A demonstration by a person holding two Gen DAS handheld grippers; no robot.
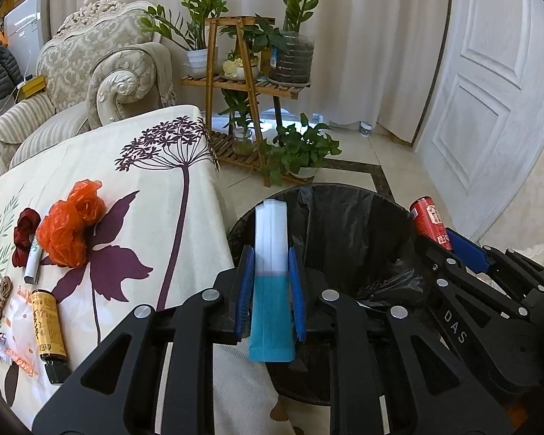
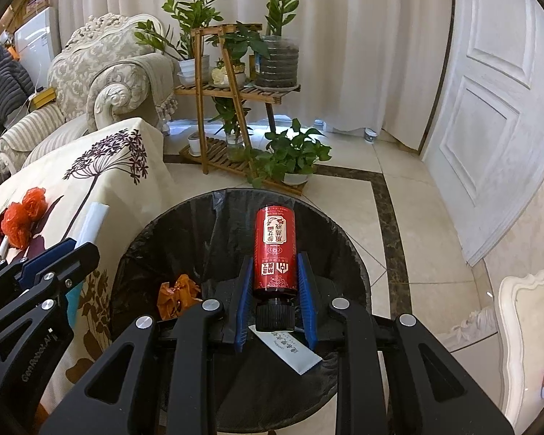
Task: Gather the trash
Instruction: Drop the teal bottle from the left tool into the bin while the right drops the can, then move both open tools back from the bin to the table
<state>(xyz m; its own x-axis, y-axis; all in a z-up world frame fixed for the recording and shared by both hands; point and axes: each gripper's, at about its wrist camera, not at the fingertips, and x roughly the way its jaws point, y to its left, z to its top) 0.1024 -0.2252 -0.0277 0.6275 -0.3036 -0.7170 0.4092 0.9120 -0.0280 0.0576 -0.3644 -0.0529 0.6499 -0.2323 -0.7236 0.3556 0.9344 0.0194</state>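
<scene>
— Trash first: where does it sit, left to right?
— Loose bits lie on the table (image 1: pixel 156 195). The left gripper (image 1: pixel 271 290) has its pads beside a white-and-blue packet (image 1: pixel 271 272), long axis pointing away, over the near left rim of the bin (image 2: pixel 348 239). I cannot tell if it grips firmly.
— And the right?
— The right gripper (image 2: pixel 275 284) clamps a red bottle (image 2: pixel 274 250), cap toward the hand, squarely above the bin's open mouth. It has the clearer drop; the packet hangs nearer the edge.

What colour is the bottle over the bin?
Red, with a black cap; the bottle shows best in the right wrist view.
</scene>
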